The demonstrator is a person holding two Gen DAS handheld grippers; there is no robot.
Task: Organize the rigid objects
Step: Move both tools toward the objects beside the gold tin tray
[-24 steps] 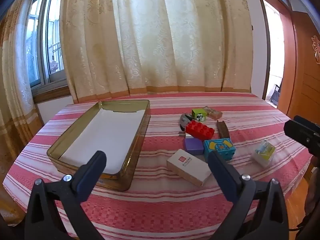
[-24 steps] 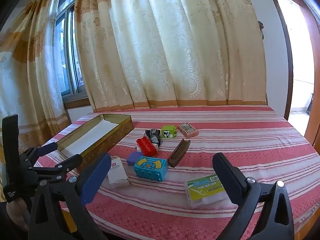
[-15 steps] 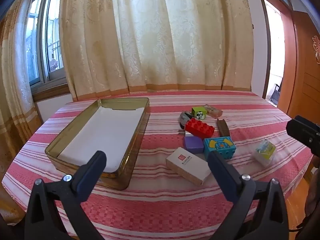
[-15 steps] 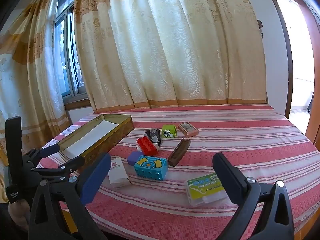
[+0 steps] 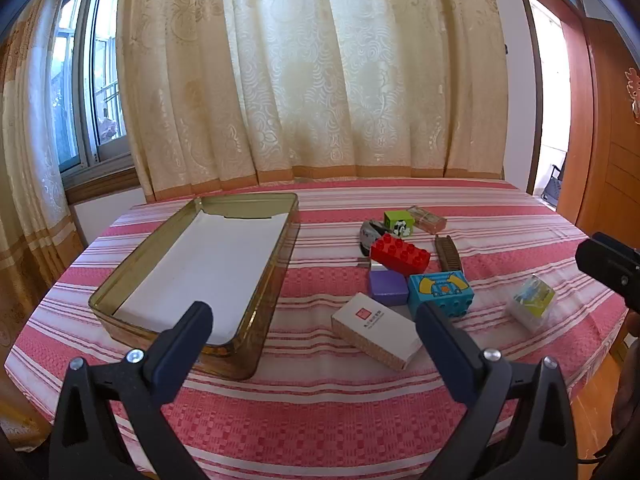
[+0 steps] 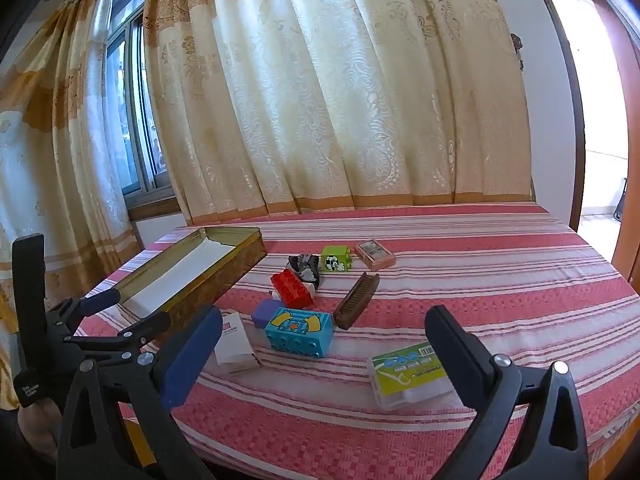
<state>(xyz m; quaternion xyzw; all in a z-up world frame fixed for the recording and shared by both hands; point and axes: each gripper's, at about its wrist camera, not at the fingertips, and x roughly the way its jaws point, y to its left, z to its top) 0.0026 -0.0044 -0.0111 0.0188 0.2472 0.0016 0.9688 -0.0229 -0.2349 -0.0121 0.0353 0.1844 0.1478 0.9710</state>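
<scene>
A gold tin tray [image 5: 272,276] with a white lining sits on the left of the red striped table; it also shows in the right wrist view [image 6: 236,260]. To its right lie a white box [image 5: 376,330], a purple block [image 5: 387,288], a blue brick [image 5: 440,294], a red brick [image 5: 400,254], a green cube [image 5: 399,222], a brown comb [image 5: 449,253] and a clear green-labelled case [image 6: 412,374]. My left gripper [image 5: 314,348] is open and empty, above the table's near edge between tray and white box. My right gripper [image 6: 324,354] is open and empty, near the blue brick [image 6: 299,332].
A pink clear box [image 5: 427,219] and a grey toy [image 5: 370,232] lie at the back of the cluster. Curtains [image 5: 312,80] hang behind the table. A wooden door [image 5: 608,140] stands at the right. The table edge runs close below both grippers.
The left gripper has drifted slightly forward and lower over the table. The right gripper has barely moved. Both stay open and no object has moved.
</scene>
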